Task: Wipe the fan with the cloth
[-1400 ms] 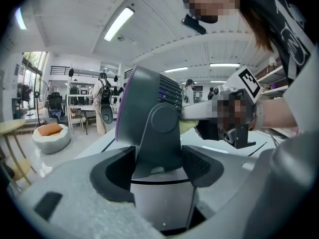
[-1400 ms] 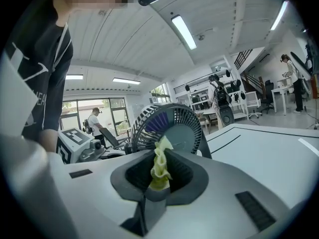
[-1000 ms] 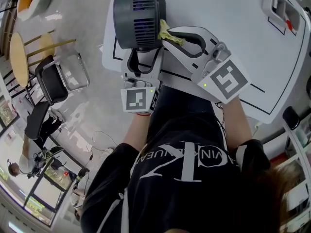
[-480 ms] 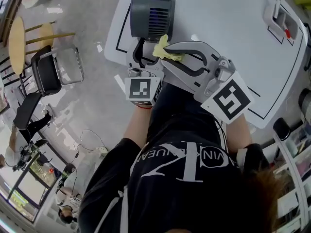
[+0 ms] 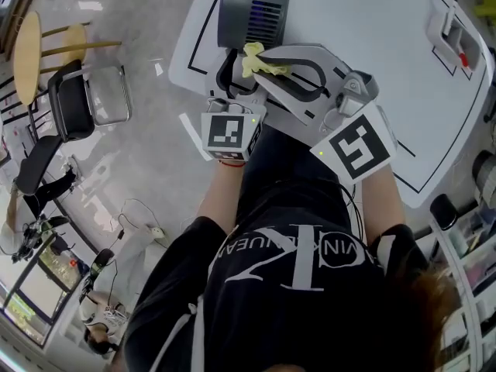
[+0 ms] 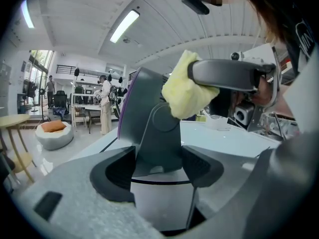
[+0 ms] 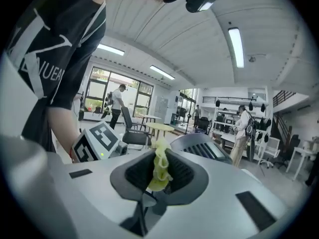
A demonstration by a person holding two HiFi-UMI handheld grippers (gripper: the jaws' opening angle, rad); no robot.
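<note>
1. Table (image 5: 372, 45): white, bearing the fan.
2. Fan (image 5: 252, 6): stood at 12 o'clock; its stand is clamped between the left gripper (image 6: 157, 164) jaws.
3. Right gripper (image 7: 159, 172): closed on item 4.
4. Cloth (image 5: 260, 59): yellow, held against the housing's 6 o'clock.

Risk: the fan may be tipped if wiping force outmatches the stand grip.

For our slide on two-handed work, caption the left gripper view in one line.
Left gripper grips the fan by its stand while the right gripper holds the cloth against it.
</note>
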